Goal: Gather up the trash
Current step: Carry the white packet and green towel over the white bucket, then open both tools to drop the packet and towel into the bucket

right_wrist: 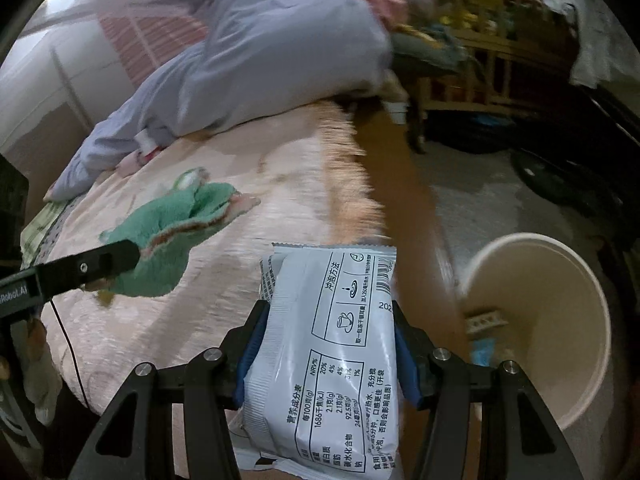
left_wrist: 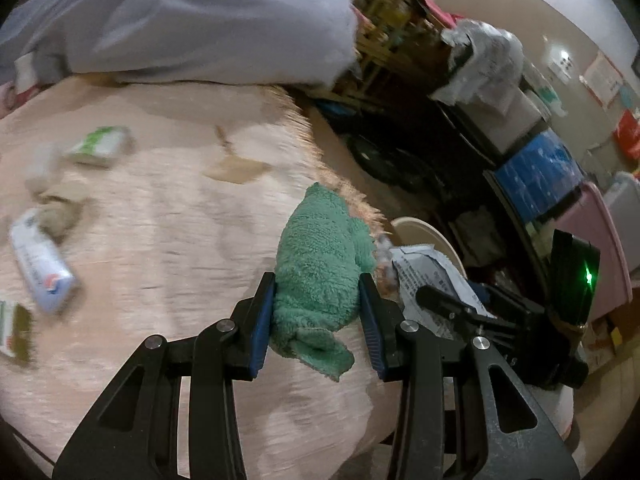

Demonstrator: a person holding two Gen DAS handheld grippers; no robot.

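We have the right gripper clenched on a white printed foil snack packet, pinched by its sides between the blue pads and held above the near edge of the pink fringed bedspread, with the round cream-coloured plastic bin just to its right and lower down on the floor. That bin already holds a couple of small scraps at the bottom, one pale and one blue, so we judge some collecting is done and this packet looks close to being dropped in. Our left gripper is clenched on a bunched green terry cloth, gripped across its middle and resting near the fringe of the bed. Further back on the bedspread in the left wrist view we can see more litter not yet gathered: a white and blue wrapped packet, a small green and white pack, a crumpled brownish wad and another printed wrapper at the left edge; motion blur keeps us from naming them more closely. A grey quilt lies heaped behind. We judge the job roughly midway, with several pieces left.
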